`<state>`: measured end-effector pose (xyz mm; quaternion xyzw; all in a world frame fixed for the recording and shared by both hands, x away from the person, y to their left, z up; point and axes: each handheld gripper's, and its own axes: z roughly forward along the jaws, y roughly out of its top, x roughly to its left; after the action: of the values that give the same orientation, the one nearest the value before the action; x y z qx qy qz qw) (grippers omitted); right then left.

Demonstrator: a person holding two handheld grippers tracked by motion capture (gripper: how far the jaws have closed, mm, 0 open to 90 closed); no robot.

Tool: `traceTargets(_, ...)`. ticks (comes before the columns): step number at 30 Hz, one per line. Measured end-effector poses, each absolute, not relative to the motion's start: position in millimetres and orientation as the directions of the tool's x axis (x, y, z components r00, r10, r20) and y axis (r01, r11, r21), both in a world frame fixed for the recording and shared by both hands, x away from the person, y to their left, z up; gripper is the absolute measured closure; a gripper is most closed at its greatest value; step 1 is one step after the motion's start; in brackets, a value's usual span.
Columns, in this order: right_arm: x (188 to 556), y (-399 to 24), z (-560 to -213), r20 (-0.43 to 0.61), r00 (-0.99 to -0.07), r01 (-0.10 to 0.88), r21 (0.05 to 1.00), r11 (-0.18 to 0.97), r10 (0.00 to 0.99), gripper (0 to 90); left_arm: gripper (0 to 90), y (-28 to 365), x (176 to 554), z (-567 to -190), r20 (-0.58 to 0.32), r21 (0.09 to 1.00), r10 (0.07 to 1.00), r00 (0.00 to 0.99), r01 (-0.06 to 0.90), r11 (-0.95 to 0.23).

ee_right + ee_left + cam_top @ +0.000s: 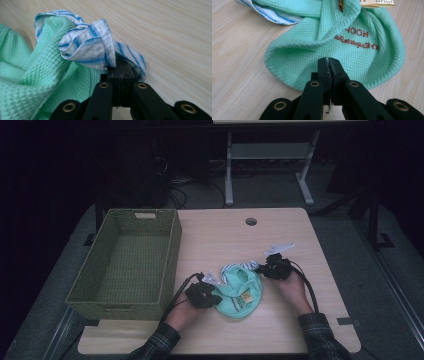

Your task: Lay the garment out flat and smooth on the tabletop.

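The green waffle cloth (239,292) lay bunched on the wooden table (280,330), near my edge and just right of the woven basket (127,260), with its blue-striped white trim (92,47) curled up along the far side and a small tag (246,298) showing on top. In my left gripper view the brown stitched lettering (357,37) sat on a flat lobe of the fabric, and the folds above it twisted over one another.

My left gripper (329,62) had its jaws pressed together at the near hem of the cloth; whether they had any fabric between them I could not tell, since the tips rested on the weave rather than clearly around a fold. My right gripper (119,65) was pinching the striped trim, jaws tight on a rolled bit of it.

My worry was the lift. The right-hand hold looked like it was on the trim's edge alone, so a quick pull could have let that thin roll slide out. If the left jaws had only closed on themselves, that side would have stayed on the table and the cloth would have hung lopsided from one corner. The twisted folds could also have stayed tangled rather than opening out. And with the basket wall so close on the left, a dangling end might have caught on its rim (170,255).
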<state>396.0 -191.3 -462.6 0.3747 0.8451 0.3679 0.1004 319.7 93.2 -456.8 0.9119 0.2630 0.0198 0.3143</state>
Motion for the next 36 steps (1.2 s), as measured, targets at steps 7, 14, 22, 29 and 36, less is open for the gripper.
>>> traceTargets(7, 391.6, -201.0, -454.0, 0.089, -0.678, 0.559, 0.707, 0.433, 0.73, 89.2, 88.0, 93.0, 319.5, -456.7, -0.129, 0.583, 0.493, 0.86, 0.468, -0.664)
traceTargets(14, 392.3, -217.4, -450.1, 0.065, -0.643, 0.559, 0.721, 0.41, 0.763, 89.3, 88.0, 93.1, 319.5, -456.7, -0.129, 0.582, 0.494, 0.86, 0.469, -0.664)
traceTargets(22, 396.0, -240.9, -452.8, 0.057, -0.579, 0.599, 0.706, 0.377, 0.813, 89.6, 88.1, 92.8, 319.2, -457.2, -0.137, 0.588, 0.5, 0.855, 0.476, -0.654)
traceTargets(29, 398.4, -244.4, -465.7, 0.091, -0.568, 0.64, 0.674, 0.369, 0.818, 88.3, 88.1, 92.5, 318.9, -457.1, -0.135, 0.588, 0.501, 0.855, 0.476, -0.654)
traceTargets(36, 392.1, -246.0, -445.3, 0.045, -0.579, 0.592, 0.71, 0.382, 0.814, 77.8, 88.0, 92.9, 319.4, -456.8, -0.132, 0.583, 0.496, 0.858, 0.472, -0.661)
